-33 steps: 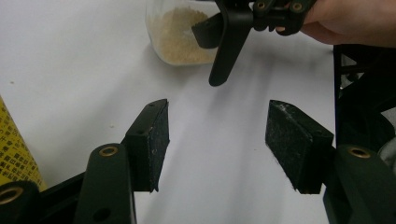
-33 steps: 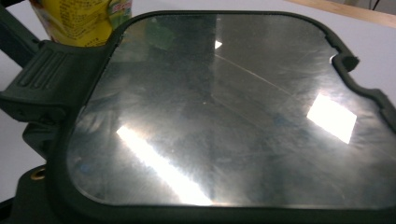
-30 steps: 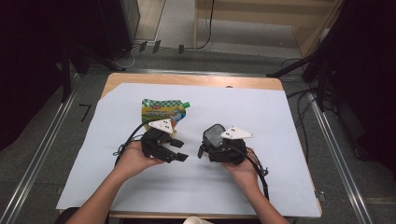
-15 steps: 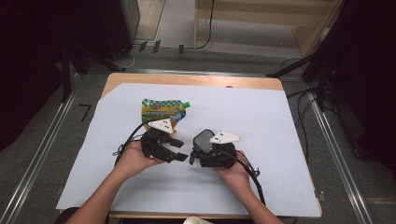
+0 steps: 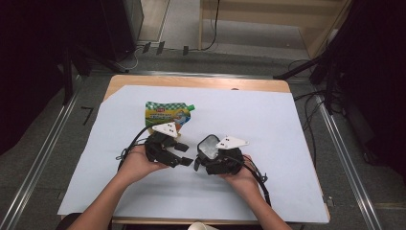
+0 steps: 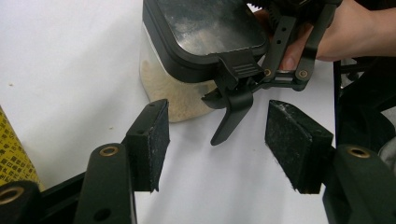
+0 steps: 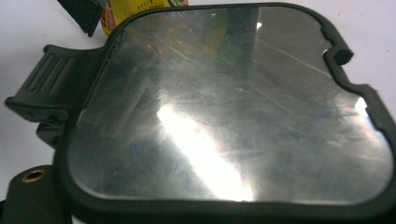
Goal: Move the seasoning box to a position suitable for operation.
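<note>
A clear container [image 5: 209, 147] with a black lid [image 6: 210, 28] holds beige powder [image 6: 177, 98]. It sits tilted at the tip of my right gripper [image 5: 205, 158], which is shut on it. In the right gripper view the glossy lid [image 7: 233, 116] faces the camera and hides the pads. My left gripper [image 5: 184, 154] points right at the container. Its jaws have just been closing a little but stand open [image 6: 224, 144]. The lid's black latch [image 6: 233, 102] hangs ahead between the pads [image 6: 152, 140], and neither pad touches it.
A green and yellow pouch [image 5: 167, 113] lies flat just behind the left gripper. A white sheet [image 5: 287, 143] covers the wooden table. A paper cup's rim [image 5: 201, 226] is at the near edge. Cables trail from both grippers.
The right gripper has carried the container leftward, closer to the left gripper, with the lid turned more upward. The left hand has stayed in place.
</note>
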### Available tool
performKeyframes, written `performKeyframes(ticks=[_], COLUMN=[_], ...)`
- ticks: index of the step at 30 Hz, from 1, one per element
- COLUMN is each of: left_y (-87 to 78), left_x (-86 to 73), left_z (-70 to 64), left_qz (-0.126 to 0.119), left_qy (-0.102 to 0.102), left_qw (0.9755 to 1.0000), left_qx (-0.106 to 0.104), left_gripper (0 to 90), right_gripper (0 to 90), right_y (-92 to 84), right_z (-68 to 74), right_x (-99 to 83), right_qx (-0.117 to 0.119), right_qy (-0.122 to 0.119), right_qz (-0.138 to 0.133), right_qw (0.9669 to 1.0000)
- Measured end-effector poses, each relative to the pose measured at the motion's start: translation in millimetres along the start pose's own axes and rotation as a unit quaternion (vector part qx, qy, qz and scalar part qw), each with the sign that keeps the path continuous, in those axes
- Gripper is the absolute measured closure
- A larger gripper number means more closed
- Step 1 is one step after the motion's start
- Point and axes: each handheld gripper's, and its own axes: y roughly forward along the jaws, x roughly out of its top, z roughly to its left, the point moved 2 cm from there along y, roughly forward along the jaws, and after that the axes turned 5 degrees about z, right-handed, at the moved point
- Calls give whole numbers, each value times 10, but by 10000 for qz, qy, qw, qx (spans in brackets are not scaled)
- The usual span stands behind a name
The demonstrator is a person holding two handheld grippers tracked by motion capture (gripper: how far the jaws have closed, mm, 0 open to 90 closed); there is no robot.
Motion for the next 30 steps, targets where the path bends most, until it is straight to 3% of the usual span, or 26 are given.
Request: performKeyframes(ticks=[16,18,21,27,30], left_y=[28,32,39,74,78], left_x=[-8,-9,-9,-18,-15], left_z=[11,14,23,8,16], left_qz=[32,30,59,186,110], left_qy=[-53,-82,-189,-173,-245], left_qw=[10000,10000,9997,9996,9995], left_qx=[-10,-2,-172,-154,-133], left_gripper=[446,449,449,540,605], right_gripper=[212,258,319,524,624], right_y=[-424,-484,-565,-682,-705], right_z=[-32,-18,-10,-59,-97], right_x=[-150,-152,-158,-144,-128], right_qx=[169,203,184,275,355], right_qy=[242,166,47,176,257], right_qz=[257,231,243,117,50], right_qw=[9992,9994,9995,9994,9990])
